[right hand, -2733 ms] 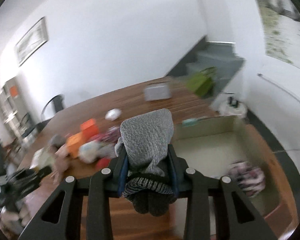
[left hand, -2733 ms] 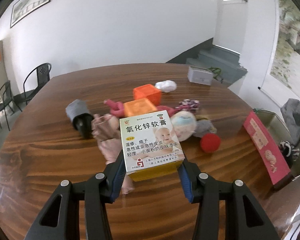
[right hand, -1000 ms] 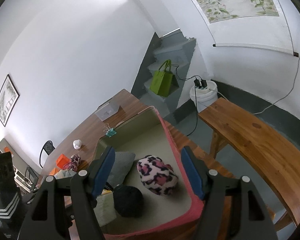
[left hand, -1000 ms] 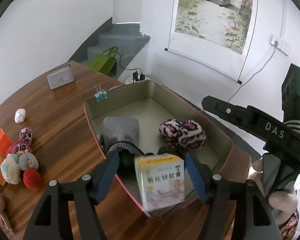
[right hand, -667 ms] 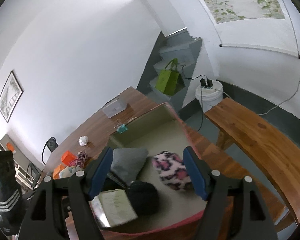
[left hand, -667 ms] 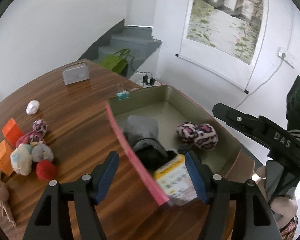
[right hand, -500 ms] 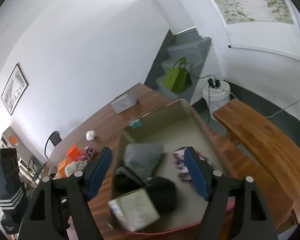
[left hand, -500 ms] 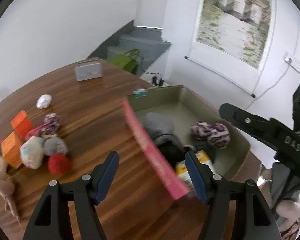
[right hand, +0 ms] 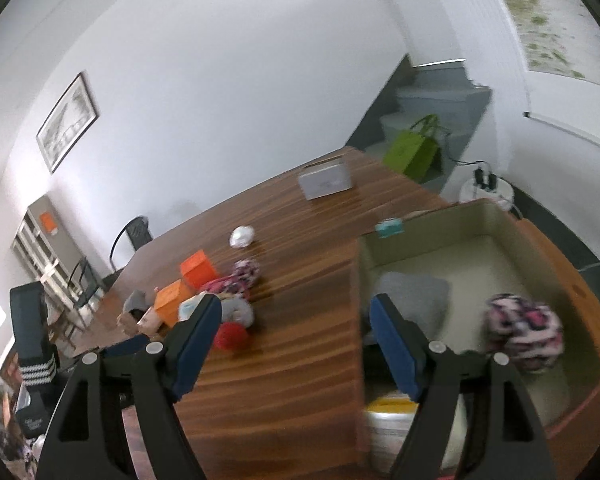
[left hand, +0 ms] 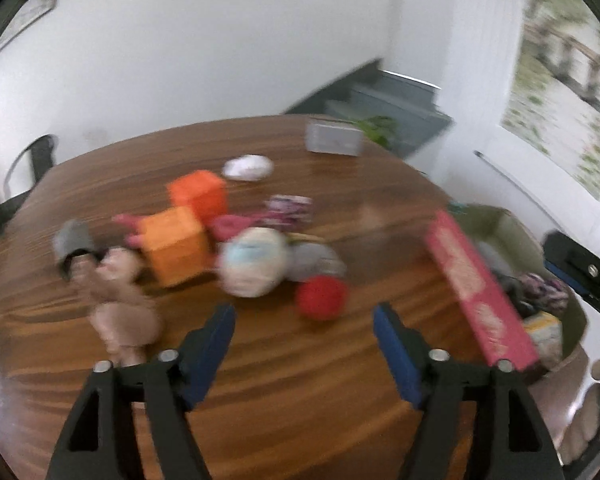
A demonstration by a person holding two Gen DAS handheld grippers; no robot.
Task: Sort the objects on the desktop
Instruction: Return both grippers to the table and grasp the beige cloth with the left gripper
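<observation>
My left gripper [left hand: 302,312] hangs over the wooden table [left hand: 300,380], its jaws opening with nothing between them. Just ahead lie a red ball [left hand: 322,296], a pale round plush [left hand: 254,266], two orange blocks [left hand: 176,246], a grey sock roll [left hand: 73,244] and a beige doll [left hand: 122,300]. The picture is blurred. My right gripper [right hand: 296,308] stands open and empty over the near wall of the pink-sided box [right hand: 460,220]. Inside the box lie a grey sock [right hand: 416,296], a leopard-print sock [right hand: 524,330] and the medicine box [right hand: 392,412].
A small grey case [right hand: 326,180] stands at the table's far edge, with a white lump [right hand: 242,236] nearer. A teal clip [right hand: 389,227] sits on the box rim. Chairs [right hand: 134,236] stand beyond the table and a green bag [right hand: 414,152] by the stairs.
The medicine box left my left gripper and dropped into the pink-sided box. Both views then swung left, away from the box toward the toy pile, and the left jaws widened.
</observation>
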